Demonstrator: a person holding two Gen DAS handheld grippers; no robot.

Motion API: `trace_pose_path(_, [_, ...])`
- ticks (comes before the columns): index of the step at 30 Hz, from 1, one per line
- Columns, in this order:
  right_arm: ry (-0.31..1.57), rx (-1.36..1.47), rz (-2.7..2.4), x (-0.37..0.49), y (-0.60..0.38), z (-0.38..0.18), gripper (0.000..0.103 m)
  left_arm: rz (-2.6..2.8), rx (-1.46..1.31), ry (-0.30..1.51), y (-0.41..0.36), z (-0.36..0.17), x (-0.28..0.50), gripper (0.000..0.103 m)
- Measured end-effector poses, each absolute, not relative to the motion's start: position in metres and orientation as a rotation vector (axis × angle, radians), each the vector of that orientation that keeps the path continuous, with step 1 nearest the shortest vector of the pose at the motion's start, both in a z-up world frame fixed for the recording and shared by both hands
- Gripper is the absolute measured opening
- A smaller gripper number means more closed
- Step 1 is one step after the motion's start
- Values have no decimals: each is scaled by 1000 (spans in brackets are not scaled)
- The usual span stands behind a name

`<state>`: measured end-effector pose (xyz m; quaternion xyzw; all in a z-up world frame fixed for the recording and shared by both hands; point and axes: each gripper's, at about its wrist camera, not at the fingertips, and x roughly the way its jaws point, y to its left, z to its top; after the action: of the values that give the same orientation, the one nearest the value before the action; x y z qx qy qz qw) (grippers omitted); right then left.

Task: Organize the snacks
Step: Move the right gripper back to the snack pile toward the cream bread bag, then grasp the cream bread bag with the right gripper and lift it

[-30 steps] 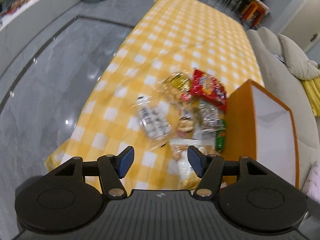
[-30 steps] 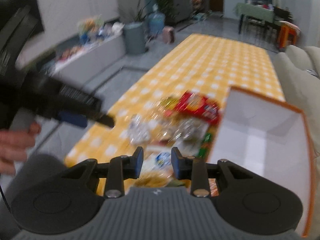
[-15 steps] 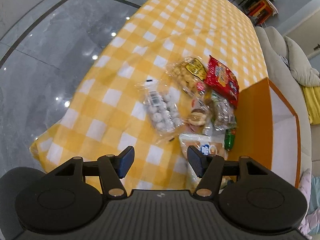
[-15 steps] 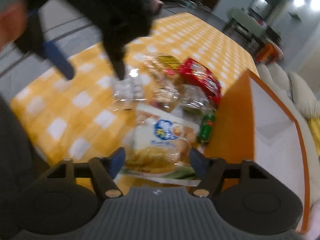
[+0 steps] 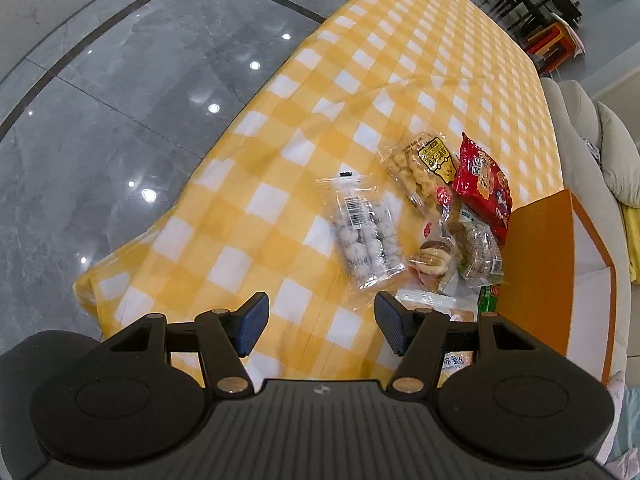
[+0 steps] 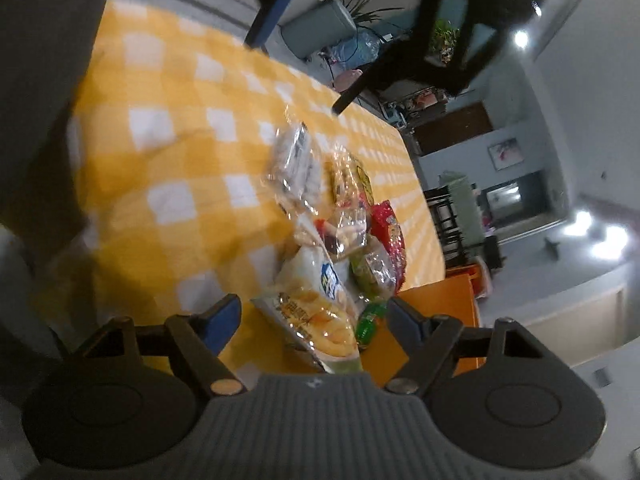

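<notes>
The orange box (image 5: 540, 276) stood open at the right edge of the snack pile, its white inside (image 5: 592, 288) holding nothing that showed. Right against its wall lay the snacks, all on the yellow-and-white checked cloth (image 5: 320, 128): a clear crinkly bag of round pale balls (image 5: 368, 236), a clear bag of knobbly biscuits with a yellow label (image 5: 424, 166), a glossy red packet (image 5: 484, 184), small clear-wrapped cakes (image 5: 436, 256) and a green packet (image 5: 489, 296) touching the box. The left gripper (image 5: 320, 324) hovered above the cloth, fingers wide apart, nothing between them. Ahead and to its left the cloth ran bare, with its edge draped toward the grey polished floor (image 5: 100, 120). From the blurred right wrist view, the right gripper (image 6: 314, 318) was spread wide too, empty, with a white-and-yellow chip bag (image 6: 316, 312) lying between its fingers' line and below. The green packet (image 6: 370, 320) and box corner (image 6: 436, 308) sat just beside its right finger.
</notes>
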<state>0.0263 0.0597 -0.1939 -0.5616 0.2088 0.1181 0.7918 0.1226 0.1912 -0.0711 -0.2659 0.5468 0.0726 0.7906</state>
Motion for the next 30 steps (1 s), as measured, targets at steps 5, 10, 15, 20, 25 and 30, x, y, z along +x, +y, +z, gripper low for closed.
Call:
trace_pose_path(5, [356,-1309,238,19,58,-207,75,161,-570,1178,190,-71,122,71])
trace_pose_path(10, [358,-1310,238,19,57,-206,75,159,-563,1185,189,-71,122,72])
trace_pose_path(15, [423,-1284,239,29,54,-203,48,162,-575,1181,190,-73,122,72])
trace_pose_path(20, [475,-1283,275,31,53,-201,29,132,-585,1167,190,-70,122,71])
trace_pose_path(25, [530,-1080,332,37,47,-172,23,133,-580,1166,190,-68,122,71])
trace_pose_path(30, [589,-529,381,55,19,-109,21,155,-589,1164,197,-70,121,71])
